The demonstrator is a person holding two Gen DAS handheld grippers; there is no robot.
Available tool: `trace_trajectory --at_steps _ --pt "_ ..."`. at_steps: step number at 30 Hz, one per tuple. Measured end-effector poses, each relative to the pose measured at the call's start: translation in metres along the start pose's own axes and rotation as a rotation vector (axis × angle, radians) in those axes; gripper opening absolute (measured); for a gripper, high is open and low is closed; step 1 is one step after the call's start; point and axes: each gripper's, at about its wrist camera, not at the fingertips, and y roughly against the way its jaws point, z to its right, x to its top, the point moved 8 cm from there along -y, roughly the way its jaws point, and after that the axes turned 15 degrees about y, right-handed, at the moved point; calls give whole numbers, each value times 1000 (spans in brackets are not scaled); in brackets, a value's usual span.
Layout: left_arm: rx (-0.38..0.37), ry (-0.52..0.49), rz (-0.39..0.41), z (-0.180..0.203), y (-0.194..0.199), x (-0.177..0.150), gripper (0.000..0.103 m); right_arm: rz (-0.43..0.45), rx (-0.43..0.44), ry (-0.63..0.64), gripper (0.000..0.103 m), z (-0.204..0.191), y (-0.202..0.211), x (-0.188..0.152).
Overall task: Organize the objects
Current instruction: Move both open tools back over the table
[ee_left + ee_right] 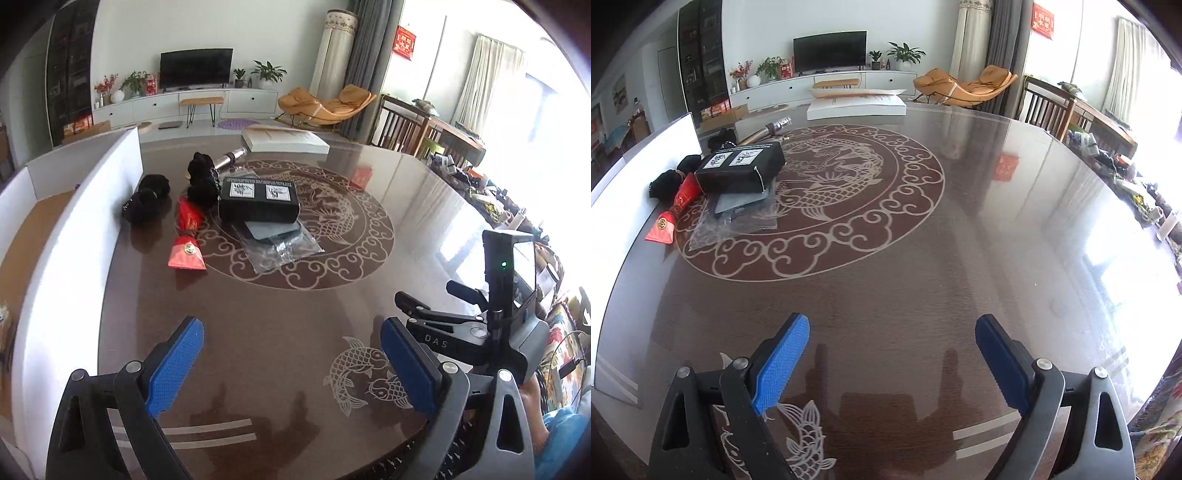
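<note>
Left gripper (291,363): fingers (177,363) spread wide, nothing between them, over bare counter near the front edge.
Right gripper (892,363): fingers (783,363) also spread wide and empty; in the left wrist view its body stands just right of the left gripper.
Counter (369,295): dark, glossy, with a round fish-and-cloud pattern in the middle and small fish motifs near the front.
Things to sort: all clustered at the far left of the counter, well apart from both grippers.
Black box (258,201): one, with two white labels on top; it lies on a clear plastic bag.
Clear plastic bag (277,245): one, holding flat grey and dark pieces; it sticks out toward the grippers from under the box.
Red pouch (188,236): one, long and tied, just left of the bag, its wide end toward the front.
Black bundles: three that I can count, one (147,195) beside the white wall, two (201,181) stacked just behind the red pouch, touching the black box's left end.
Metal tube (231,157): one, behind the bundles, angled toward the far edge.
White carton (286,138): one, flat, at the far edge of the counter.
White box wall (74,221): runs along the counter's left edge, with a brown floor inside it; it closes off that side.
Open room: the near half and the whole right side of the counter are bare.
Right edge: bright window glare; clutter and a wooden chair (399,125) lie beyond it.
</note>
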Motion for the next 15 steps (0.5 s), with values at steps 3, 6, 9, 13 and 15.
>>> trace_trajectory --at_steps 3,6,9,13,15 --pt "46 10 -30 -7 -25 -11 98 17 -26 15 92 6 -2 -5" --pt "87 25 -32 -19 -46 -11 98 25 -33 31 92 5 -3 -8" --pt "116 42 -33 -32 -56 -11 98 16 -20 39 92 -1 -9 -10" --pt "139 65 -26 -46 -65 -11 98 20 -17 50 93 -3 -13 -11" --pt "150 73 -37 -53 -70 -11 98 21 -12 47 94 -4 -14 -10"
